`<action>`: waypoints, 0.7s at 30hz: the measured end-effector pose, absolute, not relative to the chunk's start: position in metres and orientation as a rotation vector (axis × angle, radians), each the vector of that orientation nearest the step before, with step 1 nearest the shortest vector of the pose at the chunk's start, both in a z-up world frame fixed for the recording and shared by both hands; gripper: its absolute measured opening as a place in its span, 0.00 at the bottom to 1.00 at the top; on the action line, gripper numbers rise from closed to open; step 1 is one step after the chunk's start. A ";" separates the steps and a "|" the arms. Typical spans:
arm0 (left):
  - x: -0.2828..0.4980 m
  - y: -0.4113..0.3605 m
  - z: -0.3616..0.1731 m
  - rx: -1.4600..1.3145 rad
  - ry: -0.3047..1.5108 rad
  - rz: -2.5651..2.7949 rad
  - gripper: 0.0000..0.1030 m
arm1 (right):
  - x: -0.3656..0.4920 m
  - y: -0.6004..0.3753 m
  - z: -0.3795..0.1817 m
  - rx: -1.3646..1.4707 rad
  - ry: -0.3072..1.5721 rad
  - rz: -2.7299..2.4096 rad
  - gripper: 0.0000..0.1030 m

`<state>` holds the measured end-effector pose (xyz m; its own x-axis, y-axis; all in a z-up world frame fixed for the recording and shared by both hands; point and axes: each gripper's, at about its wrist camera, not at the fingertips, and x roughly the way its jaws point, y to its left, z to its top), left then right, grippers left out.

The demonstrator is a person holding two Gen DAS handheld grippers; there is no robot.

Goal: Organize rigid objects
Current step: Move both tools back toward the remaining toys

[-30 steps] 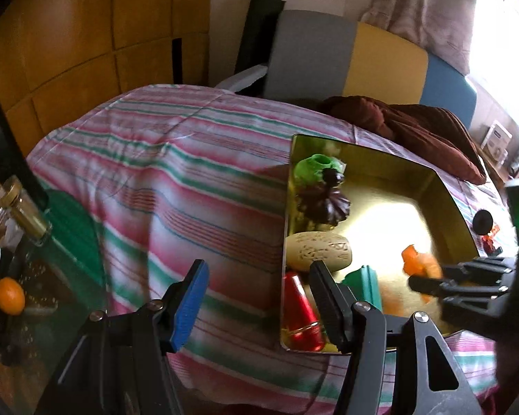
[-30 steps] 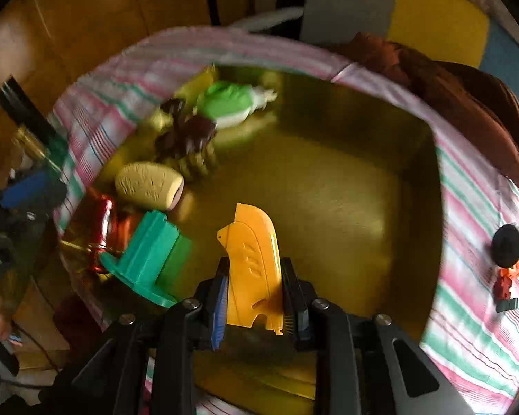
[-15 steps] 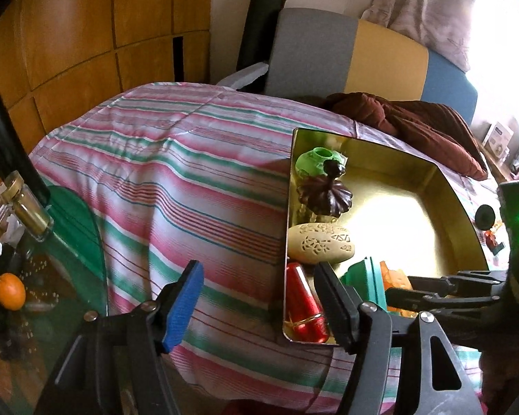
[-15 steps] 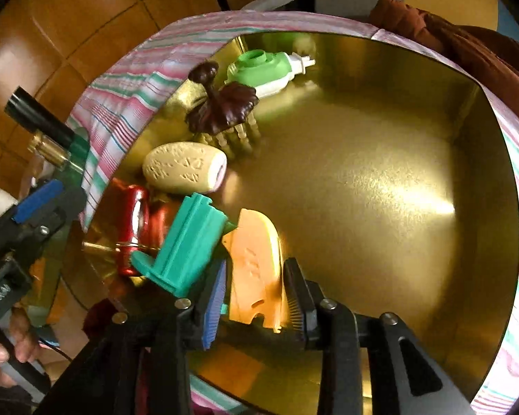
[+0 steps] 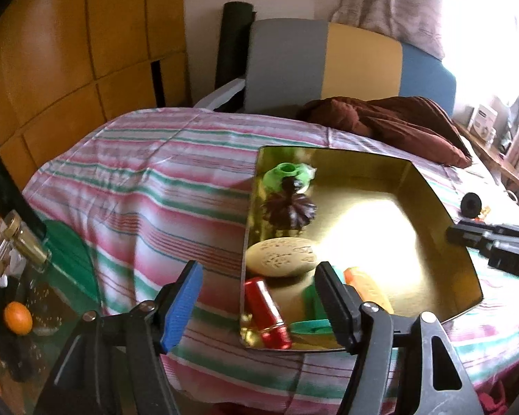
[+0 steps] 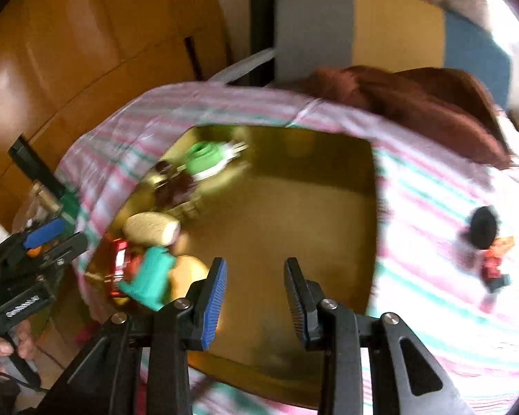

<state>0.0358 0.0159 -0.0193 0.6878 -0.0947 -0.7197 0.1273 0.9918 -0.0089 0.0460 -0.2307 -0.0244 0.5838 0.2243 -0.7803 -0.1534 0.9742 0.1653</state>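
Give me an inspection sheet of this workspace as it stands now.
Surface: striped bedspread carrying a gold tray.
Job's things: along the tray's left wall lie a green piece, dark brown ornament, beige oval, red cylinder, teal block and orange piece.
Clutter: black round item and small red-orange toy lie on the bedspread, right of the tray.
Grippers: left gripper jaws opening, nothing between them; right gripper open, empty.
Cables: nothing seen.
Surroundings: brown bedding, grey-yellow-blue headboard, wooden panels, side table with an orange ball.
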 end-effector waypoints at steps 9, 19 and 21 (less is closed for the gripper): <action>0.035 -0.025 -0.009 0.112 0.782 -0.199 0.69 | 0.037 -0.341 -0.016 0.100 0.867 -0.025 0.33; 0.037 -0.074 0.001 0.188 0.759 -0.283 0.70 | 0.019 -0.466 -0.050 0.132 0.868 -0.325 0.33; 0.039 -0.085 0.001 0.198 0.765 -0.304 0.70 | 0.014 -0.489 -0.062 0.162 0.875 -0.380 0.33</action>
<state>0.0390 -0.0850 0.0007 0.6808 -0.1974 -0.7054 0.3401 0.9381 0.0657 0.0141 -0.4886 -0.0616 0.5793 -0.2583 -0.7731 0.3891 0.9210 -0.0161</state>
